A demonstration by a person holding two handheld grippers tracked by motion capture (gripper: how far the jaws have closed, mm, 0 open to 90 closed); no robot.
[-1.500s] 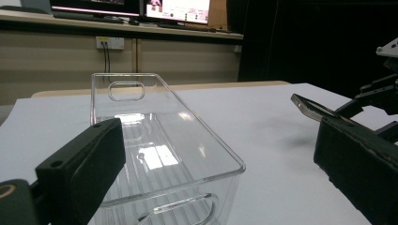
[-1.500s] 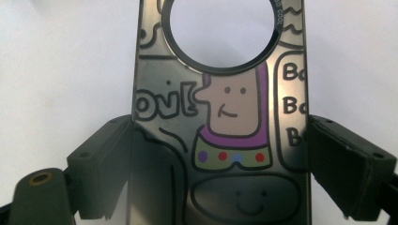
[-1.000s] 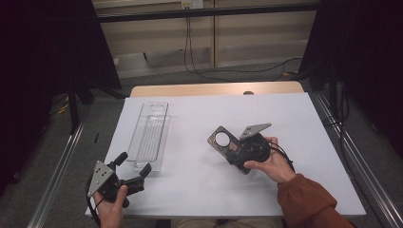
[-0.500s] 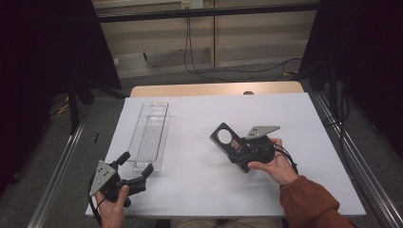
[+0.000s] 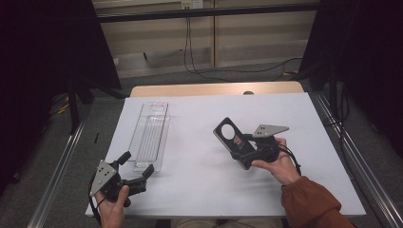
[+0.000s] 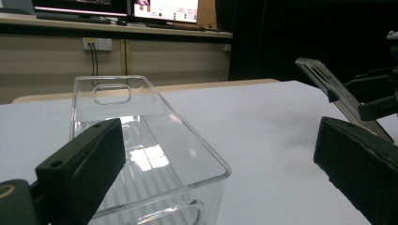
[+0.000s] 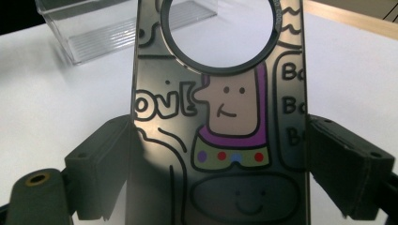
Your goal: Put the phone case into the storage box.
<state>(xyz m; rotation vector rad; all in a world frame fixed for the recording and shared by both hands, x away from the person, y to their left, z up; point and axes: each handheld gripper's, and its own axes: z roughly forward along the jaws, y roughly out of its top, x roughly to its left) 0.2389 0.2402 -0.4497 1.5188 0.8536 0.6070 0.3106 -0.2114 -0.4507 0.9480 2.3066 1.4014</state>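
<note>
1. Right gripper (image 5: 240,151): held in the person's right hand (image 5: 278,164) at the right-centre of the table. Its two black jaws are closed against the long side edges of a flat card; the right gripper view shows both pads pressed to those edges.

2. Door-hanger card (image 5: 231,140): a dark, flat, oblong piece with a large round hole near its far end. It is carried clear of the table surface, tilted, hole end pointing away from the person and toward the left. The right gripper view shows its printed face (image 7: 220,117): a cartoon figure with a purple collar, a row of coloured dots, and outlined lettering at both sides.

3. Left gripper (image 5: 136,169): held in the person's left hand (image 5: 111,206) at the near left corner of the table. Its jaws stand wide apart and hold nothing. In the left gripper view the two black pads frame the near end of the tray, without touching it.

4. Clear plastic tray (image 5: 151,135): long, narrow, transparent, with a ribbed floor and a handle slot in its end wall. It lies on the left half of the table, lengthwise away from the person, just beyond the left gripper and well apart from the card. It is empty.

5. Table (image 5: 190,190): covered by a white sheet, with a wooden edge (image 5: 190,89) showing at the far side.

6. Sleeve (image 5: 311,204): rust-orange, on the right forearm.
</note>
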